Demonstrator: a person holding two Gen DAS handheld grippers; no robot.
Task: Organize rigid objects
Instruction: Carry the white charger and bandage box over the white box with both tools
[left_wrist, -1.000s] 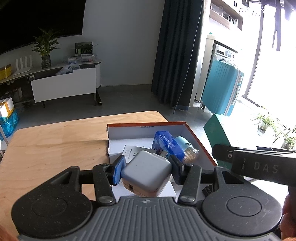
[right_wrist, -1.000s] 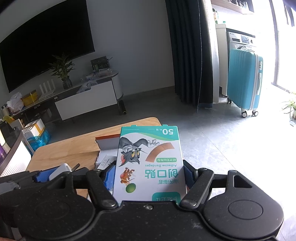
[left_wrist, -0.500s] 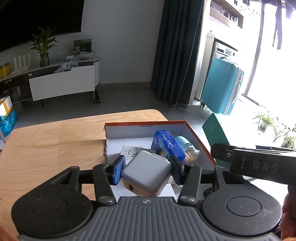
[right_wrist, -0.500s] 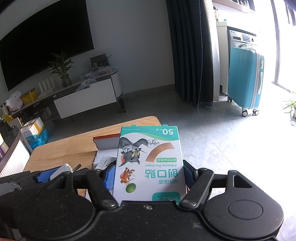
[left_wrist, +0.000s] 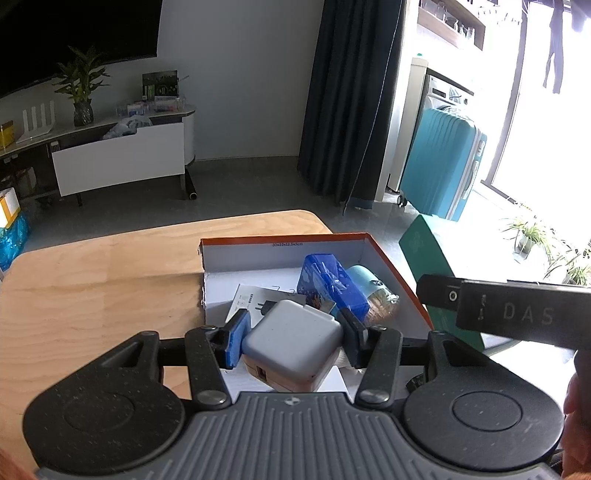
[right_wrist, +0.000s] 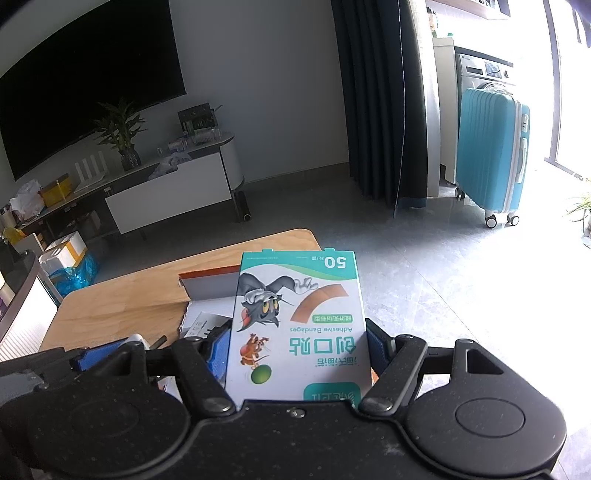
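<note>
My left gripper (left_wrist: 293, 341) is shut on a white power adapter (left_wrist: 293, 345) and holds it over the near end of an open white box with an orange rim (left_wrist: 284, 238). In the box lie a blue packet (left_wrist: 332, 280), a light blue cylinder (left_wrist: 369, 280) and a white leaflet (left_wrist: 245, 302). My right gripper (right_wrist: 297, 349) is shut on a green and white bandage box (right_wrist: 299, 325), held above the box's right side. The bandage box's green edge (left_wrist: 428, 251) shows in the left wrist view. The left gripper (right_wrist: 99, 354) shows at the lower left of the right wrist view.
The box sits at the far right corner of a wooden table (left_wrist: 92, 273). Beyond the table edge are grey floor, a dark curtain (left_wrist: 351, 96), a teal suitcase (left_wrist: 441, 162) and a white TV cabinet (left_wrist: 118, 158). The right gripper's body (left_wrist: 517, 314) is close on the right.
Both grippers keep their holds. The left wrist view has drifted slightly right and forward, so the box sits a little more to the left. The right gripper has barely moved.
</note>
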